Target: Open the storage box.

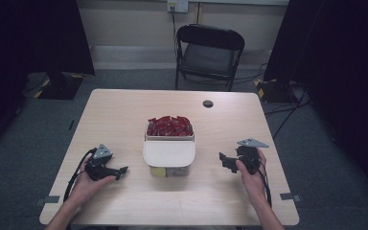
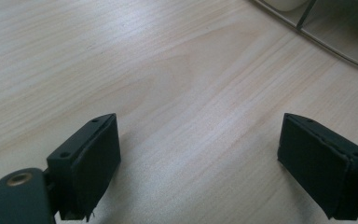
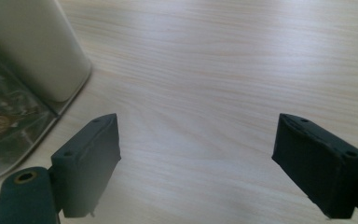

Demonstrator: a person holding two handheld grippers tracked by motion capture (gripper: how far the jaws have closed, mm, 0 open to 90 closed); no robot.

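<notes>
**Both grippers wait beside the lidded box**

At the lower left of the high view, the left hand-held gripper rests on the table, its jaws spread wide and holding nothing. In the middle stands a clear container with a cream lid lying across its near part; the far part, toward the top of the frame, is heaped with red packets. At the lower right, the right hand-held gripper also gapes wide and empty, pointing at the container. The lid looks light, stiff and smooth, so probably slippery; its overhanging rim seems the best place to pinch. The packets look soft and crinkly.
</notes>
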